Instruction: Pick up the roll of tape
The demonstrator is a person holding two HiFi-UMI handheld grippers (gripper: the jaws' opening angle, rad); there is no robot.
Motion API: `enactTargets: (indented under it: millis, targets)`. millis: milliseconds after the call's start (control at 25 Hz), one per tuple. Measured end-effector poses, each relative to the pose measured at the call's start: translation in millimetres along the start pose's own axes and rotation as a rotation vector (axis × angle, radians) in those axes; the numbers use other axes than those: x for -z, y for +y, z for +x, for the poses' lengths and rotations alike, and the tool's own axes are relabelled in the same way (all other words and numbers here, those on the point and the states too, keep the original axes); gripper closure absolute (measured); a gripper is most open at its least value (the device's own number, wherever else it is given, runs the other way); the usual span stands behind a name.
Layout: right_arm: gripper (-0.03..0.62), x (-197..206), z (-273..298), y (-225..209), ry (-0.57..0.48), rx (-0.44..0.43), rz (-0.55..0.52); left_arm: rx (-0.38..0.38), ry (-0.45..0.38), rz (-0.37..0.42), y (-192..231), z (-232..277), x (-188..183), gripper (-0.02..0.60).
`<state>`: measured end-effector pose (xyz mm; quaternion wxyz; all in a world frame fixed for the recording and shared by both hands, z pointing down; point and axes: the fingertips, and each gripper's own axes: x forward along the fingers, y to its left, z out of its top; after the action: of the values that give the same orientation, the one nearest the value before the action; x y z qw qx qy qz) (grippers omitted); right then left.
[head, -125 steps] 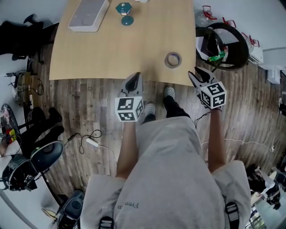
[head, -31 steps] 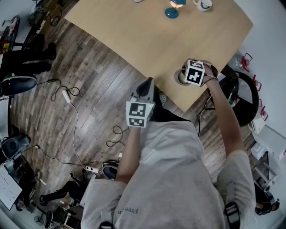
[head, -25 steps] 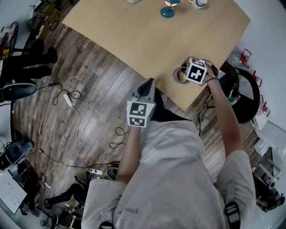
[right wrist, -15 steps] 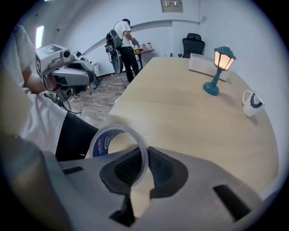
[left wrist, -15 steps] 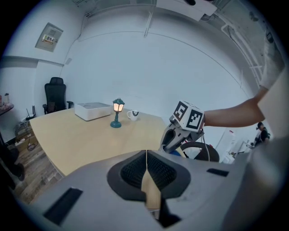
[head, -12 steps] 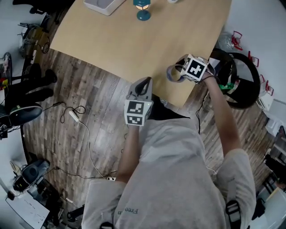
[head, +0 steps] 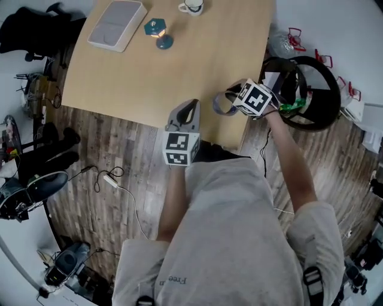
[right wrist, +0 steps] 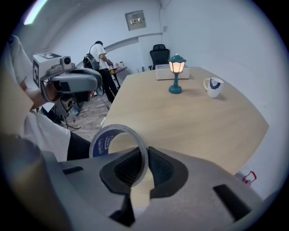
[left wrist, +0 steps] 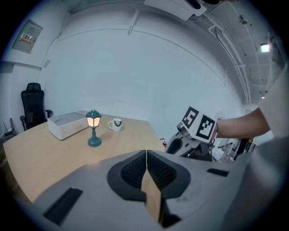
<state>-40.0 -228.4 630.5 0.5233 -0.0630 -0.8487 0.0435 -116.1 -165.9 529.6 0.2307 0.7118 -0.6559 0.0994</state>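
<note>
The roll of tape (right wrist: 100,145), a grey ring with a blue printed core, stands on edge between the pads of my right gripper (right wrist: 146,164), which is shut on its rim. In the head view the tape (head: 221,105) hangs above the near right corner of the wooden table (head: 179,66), just left of the right gripper (head: 232,99). My left gripper (head: 189,109) is shut with nothing in it and hovers over the table's near edge, left of the tape. From the left gripper view, its jaws (left wrist: 146,169) meet in a line and the right gripper (left wrist: 183,144) shows ahead to the right.
At the table's far end stand a lit teal lamp (head: 159,33), a white mug (head: 191,7) and a white box (head: 116,24). A black ring-shaped frame (head: 305,89) stands on the floor right of the table. Cables and gear lie on the floor at left. A person (right wrist: 101,56) stands far behind.
The right gripper, down at the tape on the table a second ago, has risen and rolled with the tape in it. The left gripper has moved up over the table's near edge.
</note>
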Motion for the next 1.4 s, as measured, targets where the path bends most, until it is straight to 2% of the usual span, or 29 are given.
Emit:
enactTargets:
  millis: [240,600,880,1120,1400]
  targets:
    - [0.546,14.0,-20.2,-14.3,-0.120,0.026,0.185,0.056,0.022,0.035,-13.7,27.8,-20.5,0.575]
    - [0.545,17.9,-64.8,-38.0,-0.237,0.126,0.326,0.122,0.028,0.085,-24.4,55.5,-53.8,0.574]
    - [0.545,8.5,-96.8,-53.2,-0.436,0.172,0.488,0.162,0.019,0.112,-26.9,67.2,-70.0,0.574]
    - [0.545,14.0,-110.8,-59.6,-0.565,0.204,0.625,0.195,0.030,0.139,-27.4,76.9,-78.2,0.574]
    - [0.545,15.4,-137.7,-57.5,-0.709,0.275,0.721,0.262,0.020,0.183,-48.3,91.7,-90.5,0.574]
